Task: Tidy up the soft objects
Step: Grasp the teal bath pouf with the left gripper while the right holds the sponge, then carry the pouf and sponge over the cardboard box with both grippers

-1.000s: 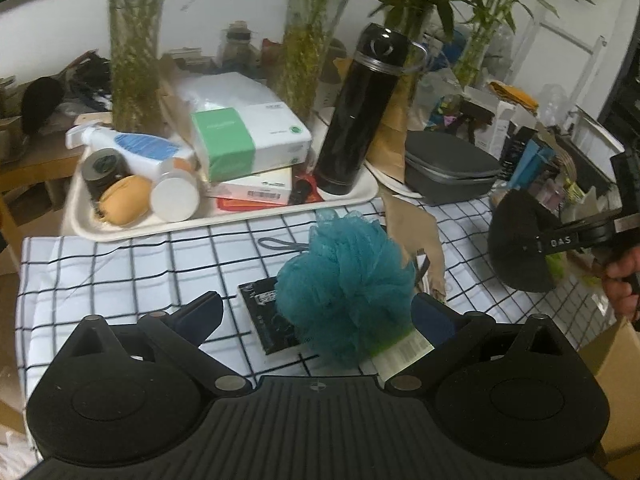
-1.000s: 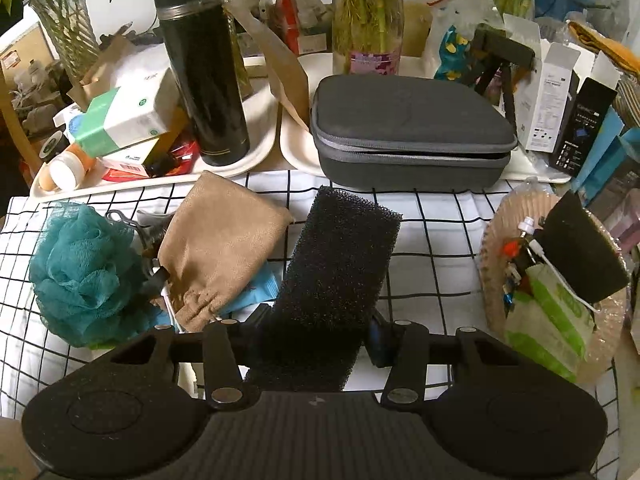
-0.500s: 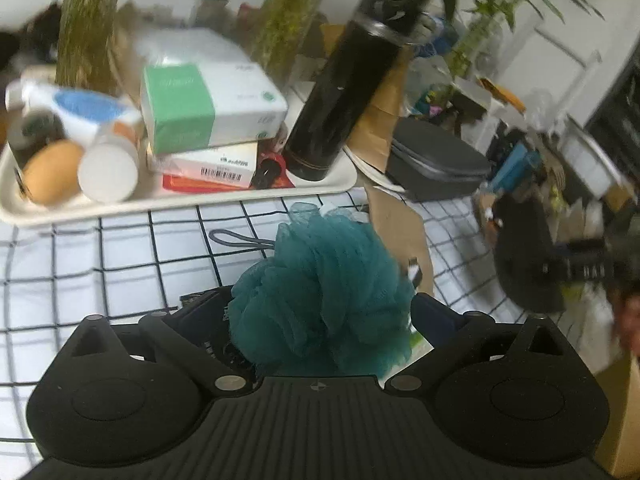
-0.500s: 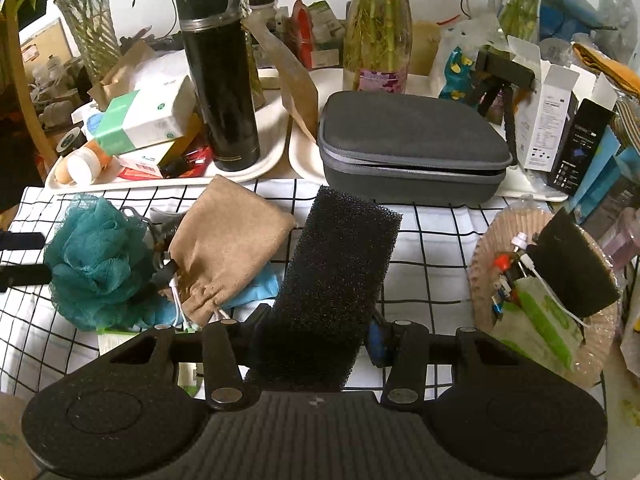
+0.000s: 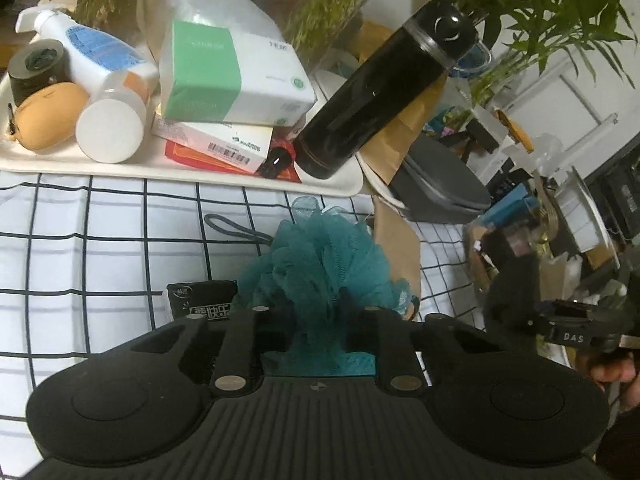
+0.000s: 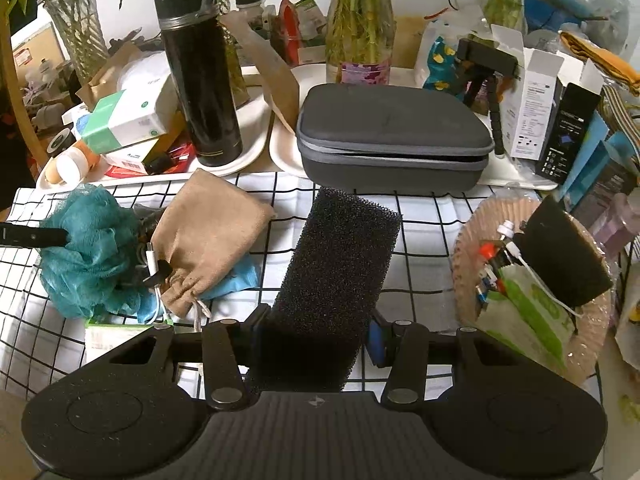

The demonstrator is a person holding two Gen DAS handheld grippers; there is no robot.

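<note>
Two grippers are busy at this table. The left gripper (image 5: 318,312) has just been closing, and its fingers now pinch the teal bath puff (image 5: 320,264) between them. The puff sits on the near left part of the checked cloth (image 5: 100,248), just beside the tan pouch (image 6: 208,236). The right gripper (image 6: 316,336) squeezes a long black sponge (image 6: 340,272), which sticks out over the middle of the cloth.

The step in hand looks like picking up the puff to put it with the other soft things. To do it well, the left gripper should hold the puff by its thick middle, not by a loose frill, since the net is fluffy and can slip out. It should lift straight up and slowly, because a white cable (image 6: 154,280) and a small black packet (image 5: 200,300) lie right next to the puff and may get dragged along. The black bottle (image 6: 196,80) stands on the far tray (image 6: 256,128), so a wide swing could knock it.

Counting now: one teal puff, one long black sponge, one tan pouch and one black bottle. One more dark sponge (image 6: 560,256) sits in the round basket (image 6: 472,240) on the right. One grey case (image 6: 392,136) lies at the far side.
</note>
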